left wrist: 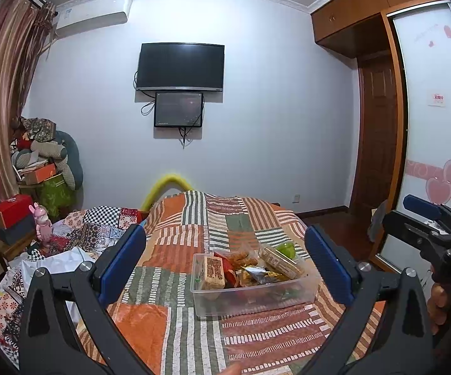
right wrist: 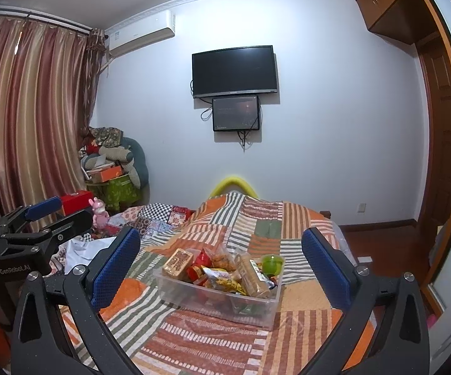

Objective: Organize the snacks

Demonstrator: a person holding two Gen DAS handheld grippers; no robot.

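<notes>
Bedroom walls of pale blue-white frame the scene, with striped curtains (right wrist: 28, 109) along the left side and an air conditioner (right wrist: 144, 32) mounted high beside them. Below, in the corner, a pile of cushions and boxes (right wrist: 113, 165) is stacked, a red box (right wrist: 77, 201) and a small pink toy figure (right wrist: 100, 212) just in front of it. Mid-wall hangs a dark television (right wrist: 235, 70) with a smaller screen (right wrist: 235, 113) directly under it.

A patchwork bedspread (right wrist: 213, 337) in orange, green and white stripes covers the bed. On it sits the clear plastic bin (right wrist: 250, 307), heaped with snacks (right wrist: 222, 272) (wrapped wafer packs, foil pouches, a green cup at its far right corner).

The left gripper (left wrist: 225, 265) hovers over the bed with its jaws spread wide, nothing between the blue pads; the bin lies ahead, toward its right finger. The right gripper (right wrist: 220, 265) likewise stands fully apart and empty, the bin centred ahead of it. At far right, a wooden wardrobe (left wrist: 378, 72) and a sliding door with heart decals (left wrist: 438, 184).
</notes>
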